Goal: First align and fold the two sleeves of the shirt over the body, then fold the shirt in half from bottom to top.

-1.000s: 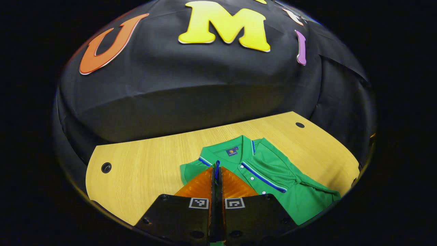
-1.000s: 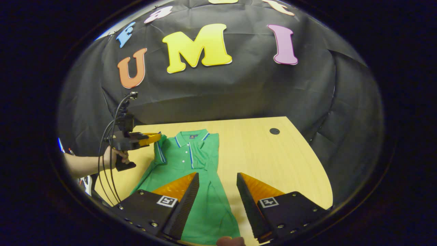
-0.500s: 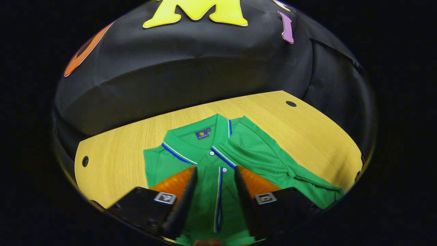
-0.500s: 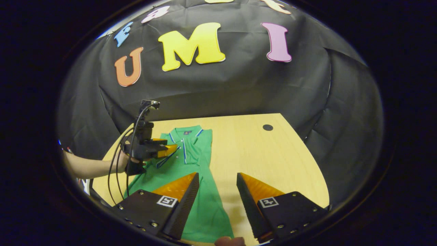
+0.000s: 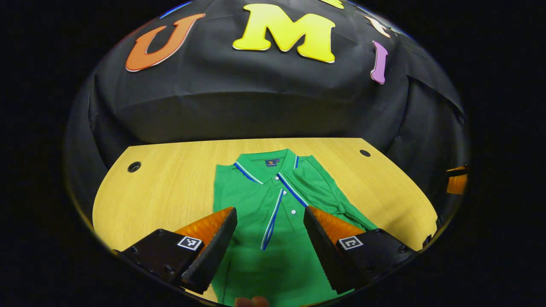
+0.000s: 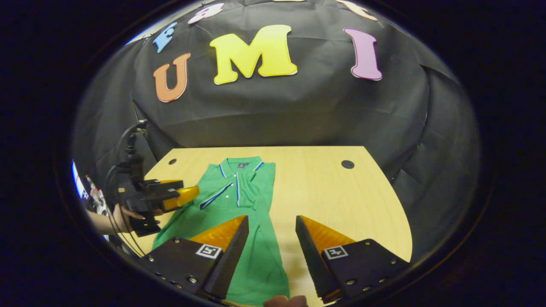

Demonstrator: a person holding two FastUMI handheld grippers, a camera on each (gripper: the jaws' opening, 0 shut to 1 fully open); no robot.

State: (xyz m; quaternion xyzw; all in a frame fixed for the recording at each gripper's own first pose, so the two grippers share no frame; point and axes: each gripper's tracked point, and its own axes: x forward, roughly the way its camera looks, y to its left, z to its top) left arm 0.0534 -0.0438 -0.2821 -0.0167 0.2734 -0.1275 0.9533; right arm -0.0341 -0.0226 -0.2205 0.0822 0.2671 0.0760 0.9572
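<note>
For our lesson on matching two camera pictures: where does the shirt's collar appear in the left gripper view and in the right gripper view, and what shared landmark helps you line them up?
Left gripper view: the collar sits just above centre, at the far end of the green shirt.
Right gripper view: the collar lies left of centre, beyond the left gripper.
Shared landmark: the dark round hole in the table to the collar's right.

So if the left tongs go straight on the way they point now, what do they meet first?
Probably the green shirt: the open left tongs frame its buttoned placket, below the collar. Height above the cloth is unclear.
</note>
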